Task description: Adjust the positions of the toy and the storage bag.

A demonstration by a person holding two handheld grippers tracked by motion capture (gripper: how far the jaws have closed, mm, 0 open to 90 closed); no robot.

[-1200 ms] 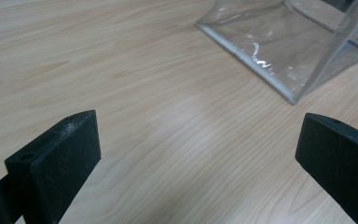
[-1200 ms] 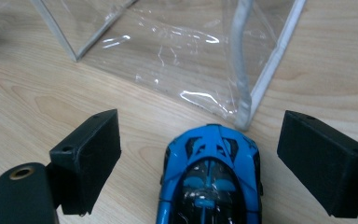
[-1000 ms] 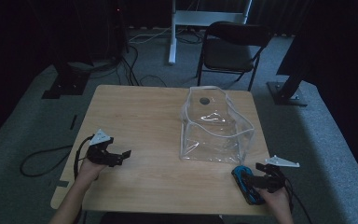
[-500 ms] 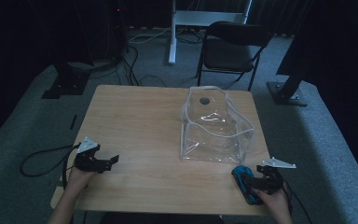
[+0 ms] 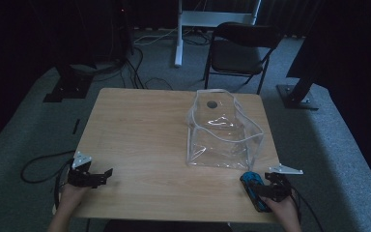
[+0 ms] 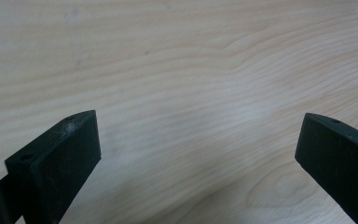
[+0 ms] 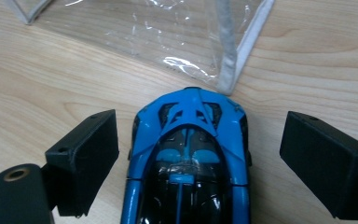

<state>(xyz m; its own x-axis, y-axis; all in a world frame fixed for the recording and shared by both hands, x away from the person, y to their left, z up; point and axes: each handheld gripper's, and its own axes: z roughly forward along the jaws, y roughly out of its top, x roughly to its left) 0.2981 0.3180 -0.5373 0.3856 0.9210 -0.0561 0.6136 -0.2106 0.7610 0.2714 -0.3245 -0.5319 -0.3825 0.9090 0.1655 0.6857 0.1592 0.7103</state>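
Right tool (image 7: 200, 154), jaws spread wide on either side of the small glossy blue toy sports car (image 7: 189, 158), neither jaw touching its flanks; the car lies flat on the pale wood-grain counter (image 7: 51, 79), its nose just short of the white-trimmed corner of the clear soft-plastic zip bag (image 7: 168, 32); in the high view the same right tool (image 5: 270, 186) and blue car (image 5: 254, 189) sit at the near right corner of the counter (image 5: 140, 130), the person's right hand (image 5: 286, 212) behind them, and the clear bag (image 5: 222, 130) stands upright just beyond the car, on the right half of the counter. Left tool (image 6: 198, 154), jaws likewise wide apart with bare wood grain between them; in the high view this left tool (image 5: 99, 176) rests at the near left edge of the counter, well apart from bag and car, held by the person's left hand (image 5: 70, 195); a black cable (image 5: 36, 164) trails from it onto the grey carpet floor (image 5: 24, 135); a dark folding chair (image 5: 239, 50) stands beyond the far edge of the counter.
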